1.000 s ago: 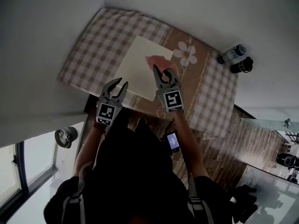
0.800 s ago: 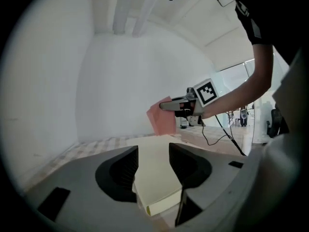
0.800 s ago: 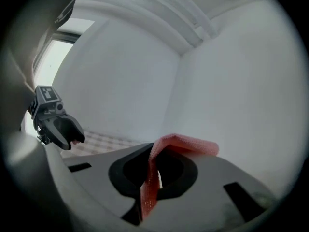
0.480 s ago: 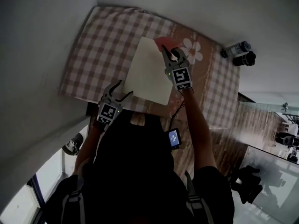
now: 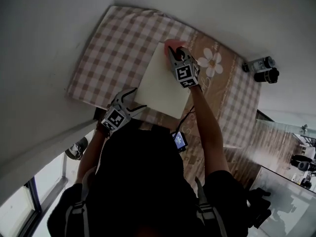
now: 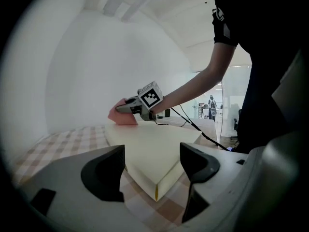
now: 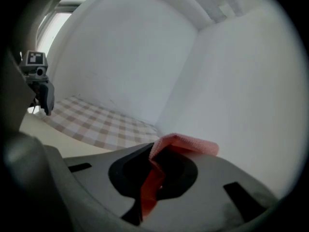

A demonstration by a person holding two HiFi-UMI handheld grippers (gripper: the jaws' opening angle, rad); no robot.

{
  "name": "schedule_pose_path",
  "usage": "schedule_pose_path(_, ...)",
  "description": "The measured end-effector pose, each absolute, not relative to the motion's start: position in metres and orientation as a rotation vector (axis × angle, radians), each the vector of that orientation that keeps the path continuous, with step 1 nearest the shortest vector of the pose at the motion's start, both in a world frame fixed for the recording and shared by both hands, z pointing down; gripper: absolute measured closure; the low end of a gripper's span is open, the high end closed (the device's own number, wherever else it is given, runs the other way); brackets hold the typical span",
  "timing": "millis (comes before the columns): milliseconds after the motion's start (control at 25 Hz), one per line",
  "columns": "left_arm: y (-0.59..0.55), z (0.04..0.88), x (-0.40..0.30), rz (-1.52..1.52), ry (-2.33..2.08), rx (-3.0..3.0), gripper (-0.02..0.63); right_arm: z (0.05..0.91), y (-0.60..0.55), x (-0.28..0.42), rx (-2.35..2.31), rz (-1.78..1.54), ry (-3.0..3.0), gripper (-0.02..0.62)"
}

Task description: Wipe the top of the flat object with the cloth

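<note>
Cloth (image 7: 155, 180), pink and crumpled, is gripped between the closed jaws of the right gripper (image 7: 154, 170), with a fold standing up past the tips. In the head view it (image 5: 171, 44) is pressed down at the far corner of the board (image 5: 160, 85), where the right gripper (image 5: 174, 53) is stretched out close to the white wall. The left gripper (image 6: 152, 166) is seen with its jaws opening and nothing held; the near corner of the cream board (image 6: 149, 144) lies just ahead of the gap, untouched by the pads. That gripper (image 5: 137, 98) is held at the near edge of the bench (image 5: 108, 48), which is covered by a checked cover. The board top between the two grippers is bare. A wide strip of checked cover is left open on the left of the board, and a narrower strip with a flower print (image 5: 213, 62) on its right.
</note>
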State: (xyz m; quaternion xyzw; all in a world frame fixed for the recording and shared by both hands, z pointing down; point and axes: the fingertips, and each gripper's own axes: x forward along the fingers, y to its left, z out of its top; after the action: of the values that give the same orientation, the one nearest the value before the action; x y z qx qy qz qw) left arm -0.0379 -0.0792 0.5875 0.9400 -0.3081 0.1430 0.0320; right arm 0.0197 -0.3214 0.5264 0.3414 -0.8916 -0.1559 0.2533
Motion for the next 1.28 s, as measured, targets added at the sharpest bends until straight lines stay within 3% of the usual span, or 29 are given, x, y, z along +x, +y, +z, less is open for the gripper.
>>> schedule_pose_path(200,-0.072,0.597,-0.046,0.498,-0.926,2.859,0.249,0.502,-0.341,0.028,1.094,-0.646,-2.301,0.586)
schedule_pose_path(320,-0.069,0.607,-0.048,0.551,-0.919,2.863,0.249,0.526,-0.332,0.013,0.955,-0.702,-2.244,0.586)
schedule_pose_path(720,-0.062,0.622,-0.047,0.571,-0.855,2.862,0.249,0.599,-0.292,-0.024,0.597,-0.130,-2.303,0.585)
schedule_pose_path(1280,-0.075,0.620,-0.042,0.588,-0.787,2.888,0.249,0.607,-0.241,-0.031,0.452,0.100,-2.285,0.588)
